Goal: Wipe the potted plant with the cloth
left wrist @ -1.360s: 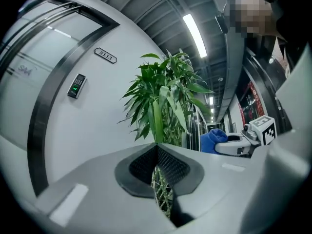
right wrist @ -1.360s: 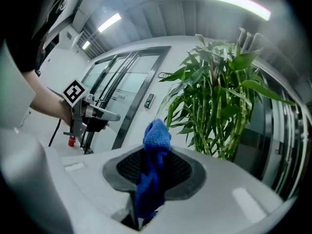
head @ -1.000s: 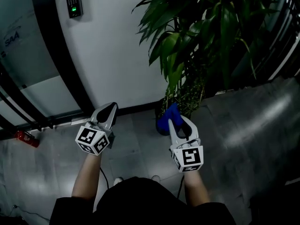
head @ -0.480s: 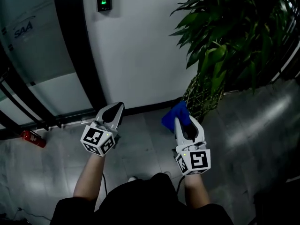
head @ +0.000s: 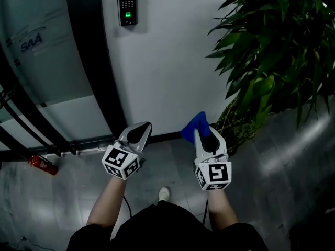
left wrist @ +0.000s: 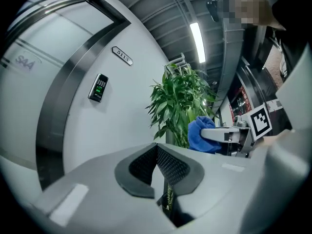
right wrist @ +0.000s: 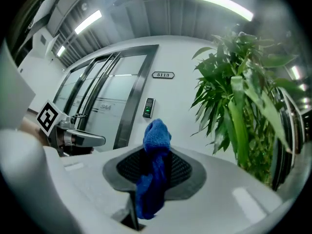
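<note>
Plant (head: 272, 51) stands at right against the white wall (head: 167, 67), leaves spreading across the upper right corner; pot not made out. Blue cloth (head: 196, 125) pinched in right gripper (head: 202, 136), jaws clamped on it. A bunched end pokes up past the tips, near the lowest leaves but apart from them. Left gripper (head: 137, 134) alongside, jaws pressed together, nothing between. Bare grey floor (head: 172, 163) runs from both grippers to the wall's foot. Dark door frame (head: 94, 61) and keypad (head: 127, 7) left of the plant. Red object (head: 43, 164) on the floor, far left.
</note>
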The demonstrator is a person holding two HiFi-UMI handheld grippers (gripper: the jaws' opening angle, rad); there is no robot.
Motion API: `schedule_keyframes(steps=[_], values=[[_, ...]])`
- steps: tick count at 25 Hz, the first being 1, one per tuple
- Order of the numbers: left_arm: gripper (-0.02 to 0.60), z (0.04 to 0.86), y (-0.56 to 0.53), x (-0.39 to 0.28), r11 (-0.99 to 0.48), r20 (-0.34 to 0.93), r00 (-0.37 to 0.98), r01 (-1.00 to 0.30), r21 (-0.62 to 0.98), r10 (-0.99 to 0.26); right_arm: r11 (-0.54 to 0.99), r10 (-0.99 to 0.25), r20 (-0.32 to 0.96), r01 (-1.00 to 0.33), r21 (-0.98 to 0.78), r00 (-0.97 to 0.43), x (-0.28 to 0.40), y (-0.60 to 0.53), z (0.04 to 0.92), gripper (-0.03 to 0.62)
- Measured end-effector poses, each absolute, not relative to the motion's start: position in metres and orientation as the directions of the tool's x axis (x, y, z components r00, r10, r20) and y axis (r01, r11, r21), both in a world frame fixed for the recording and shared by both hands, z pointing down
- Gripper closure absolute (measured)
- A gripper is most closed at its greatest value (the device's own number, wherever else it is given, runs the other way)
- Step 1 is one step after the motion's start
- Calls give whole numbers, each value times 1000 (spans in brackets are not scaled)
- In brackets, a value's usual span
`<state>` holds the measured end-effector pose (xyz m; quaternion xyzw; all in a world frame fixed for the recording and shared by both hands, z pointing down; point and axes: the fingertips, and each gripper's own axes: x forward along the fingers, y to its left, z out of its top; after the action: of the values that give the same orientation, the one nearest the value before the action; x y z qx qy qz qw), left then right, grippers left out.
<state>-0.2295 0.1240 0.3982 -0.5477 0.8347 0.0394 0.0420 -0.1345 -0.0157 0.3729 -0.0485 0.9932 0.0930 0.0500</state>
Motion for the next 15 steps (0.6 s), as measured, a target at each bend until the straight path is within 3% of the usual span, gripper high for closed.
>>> schedule_keyframes(steps=[8,15], values=[[575,379,75,-312,382,-129,-377,-924,-13,-917,978,-77,-148,-103,180,-986,-216,-51,366,490],[575,394,-14,-347,200,-102,-197,-980,-16,-975,961,-149,-145,-177,212,-978,-240,-85,371,490]])
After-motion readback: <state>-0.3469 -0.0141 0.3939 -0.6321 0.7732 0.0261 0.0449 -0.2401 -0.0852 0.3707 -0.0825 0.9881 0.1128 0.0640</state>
